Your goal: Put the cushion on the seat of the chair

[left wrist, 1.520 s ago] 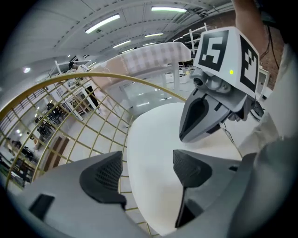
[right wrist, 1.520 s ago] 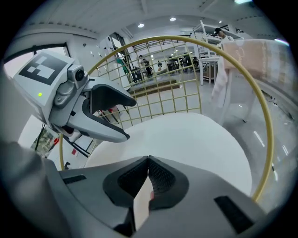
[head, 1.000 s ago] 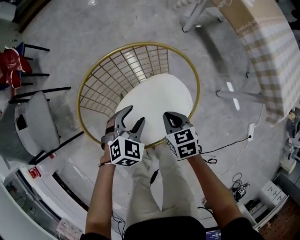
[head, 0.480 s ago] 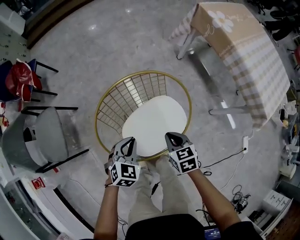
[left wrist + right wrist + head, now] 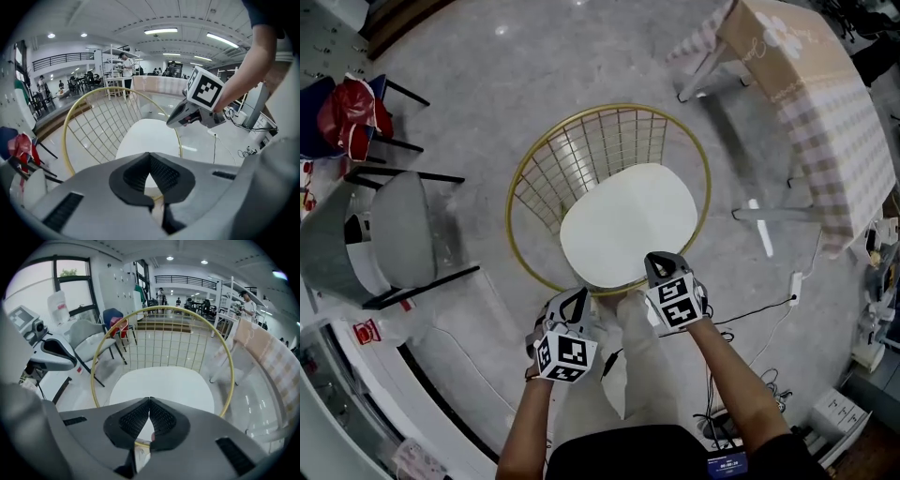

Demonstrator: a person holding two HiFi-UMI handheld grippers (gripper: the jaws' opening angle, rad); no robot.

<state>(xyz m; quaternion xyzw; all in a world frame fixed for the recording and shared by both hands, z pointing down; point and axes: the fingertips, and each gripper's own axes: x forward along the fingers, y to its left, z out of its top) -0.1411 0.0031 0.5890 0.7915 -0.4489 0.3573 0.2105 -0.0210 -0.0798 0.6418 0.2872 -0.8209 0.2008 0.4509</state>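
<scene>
White cushion lying flat on the seat of the gold wire chair, inside the round rim and in front of the wire-grid back; it occupies the same place on the seat as a second ago.

Left gripper: its jaws stood apart over the near edge of the cushion a second ago and have just been closing. They now meet at the tips with nothing between them, as the left gripper view shows. In the head view this gripper now lies on the near side of the rim, clear of the cushion and above the person's legs.

Right gripper: jaws together and empty in the right gripper view, as before. It has drawn back from the cushion's surface, and its tips now lie over the near right part of the rim. Whether they touch it cannot be told.

Surroundings: a grey chair to the left and a table with a checked cloth at upper right, both well apart from the wire chair.
</scene>
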